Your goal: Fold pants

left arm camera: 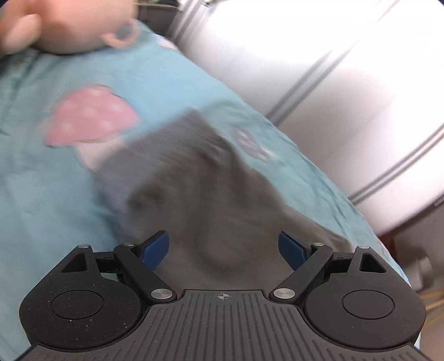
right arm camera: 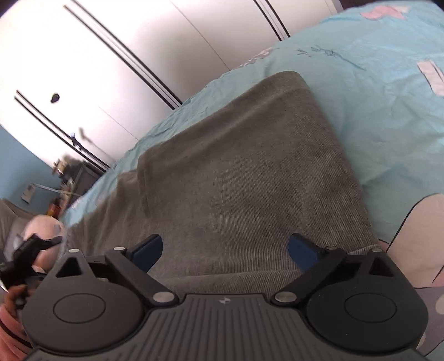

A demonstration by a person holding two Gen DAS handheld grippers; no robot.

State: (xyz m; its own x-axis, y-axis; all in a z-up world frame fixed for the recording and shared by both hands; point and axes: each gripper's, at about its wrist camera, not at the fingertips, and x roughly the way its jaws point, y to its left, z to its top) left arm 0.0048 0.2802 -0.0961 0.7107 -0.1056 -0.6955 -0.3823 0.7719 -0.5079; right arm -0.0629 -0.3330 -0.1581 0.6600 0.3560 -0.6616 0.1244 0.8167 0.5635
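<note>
Grey pants (right arm camera: 244,172) lie folded on a light blue bed sheet (right arm camera: 383,91), running away from the camera in the right wrist view. They also show, blurred by motion, in the left wrist view (left arm camera: 211,200). My left gripper (left arm camera: 224,248) is open above the near end of the pants, blue pads (left arm camera: 156,247) wide apart and empty. My right gripper (right arm camera: 225,251) is open over the near edge of the pants, holding nothing. The left gripper and the hand holding it (right arm camera: 25,258) show at the left edge of the right wrist view.
The sheet has a pink mushroom print (left arm camera: 91,116). A pink plush toy (left arm camera: 66,25) lies at the top left of the left wrist view. White wardrobe doors (right arm camera: 125,55) stand beyond the bed edge. A cluttered small table (right arm camera: 63,177) stands by a blue wall.
</note>
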